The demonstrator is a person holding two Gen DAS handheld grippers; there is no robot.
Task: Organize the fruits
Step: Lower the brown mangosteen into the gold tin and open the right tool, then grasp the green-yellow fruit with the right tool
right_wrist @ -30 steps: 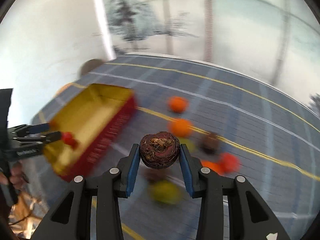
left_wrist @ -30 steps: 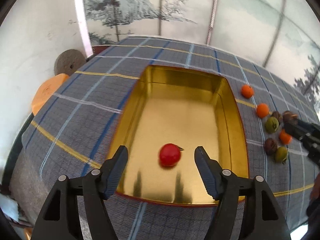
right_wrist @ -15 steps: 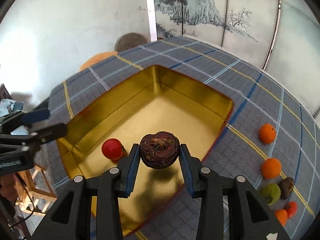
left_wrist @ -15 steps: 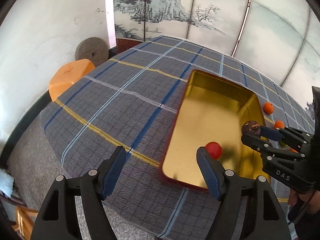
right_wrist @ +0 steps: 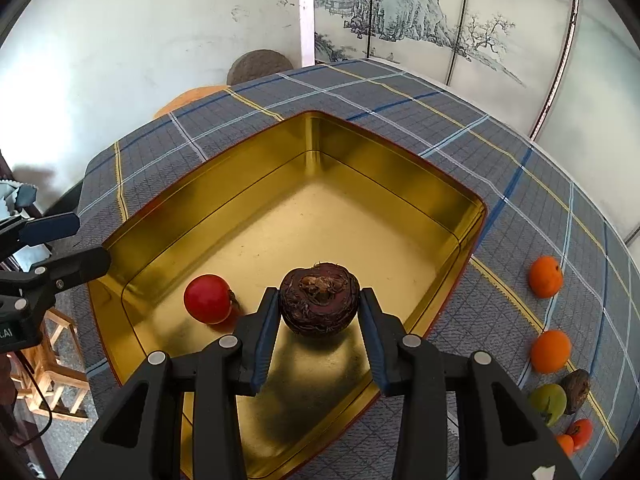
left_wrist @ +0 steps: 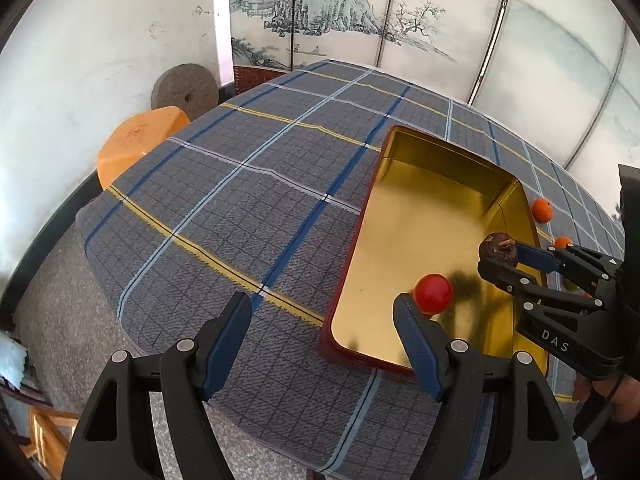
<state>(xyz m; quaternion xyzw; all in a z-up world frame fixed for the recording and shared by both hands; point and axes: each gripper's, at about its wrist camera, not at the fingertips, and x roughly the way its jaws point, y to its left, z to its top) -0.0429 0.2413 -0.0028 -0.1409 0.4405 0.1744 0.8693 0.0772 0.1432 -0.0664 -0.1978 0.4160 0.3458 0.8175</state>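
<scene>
A gold tin tray point(right_wrist: 304, 168) with red outer walls sits on the plaid cloth; it also shows in the left wrist view point(left_wrist: 440, 160). A red fruit point(right_wrist: 207, 298) lies in it, also seen in the left wrist view point(left_wrist: 433, 293). My right gripper point(right_wrist: 319, 312) is shut on a dark brown rough fruit point(right_wrist: 319, 298) and holds it above the tray's floor, right of the red fruit. The left wrist view shows that gripper point(left_wrist: 500, 258) and the brown fruit point(left_wrist: 499, 249). My left gripper point(left_wrist: 322, 328) is open and empty over the cloth, at the tray's near left corner.
Two orange fruits point(right_wrist: 545, 276) point(right_wrist: 550, 351), a green fruit point(right_wrist: 549, 398), a brown fruit point(right_wrist: 576, 390) and small red-orange ones point(right_wrist: 580, 434) line the cloth right of the tray. An orange stool point(left_wrist: 140, 140) and a stone wheel point(left_wrist: 184, 90) stand beyond the table's left edge.
My right gripper has carried the brown fruit from the fruit row to above the tray and lowered it. My left gripper has drawn back left from over the red fruit.
</scene>
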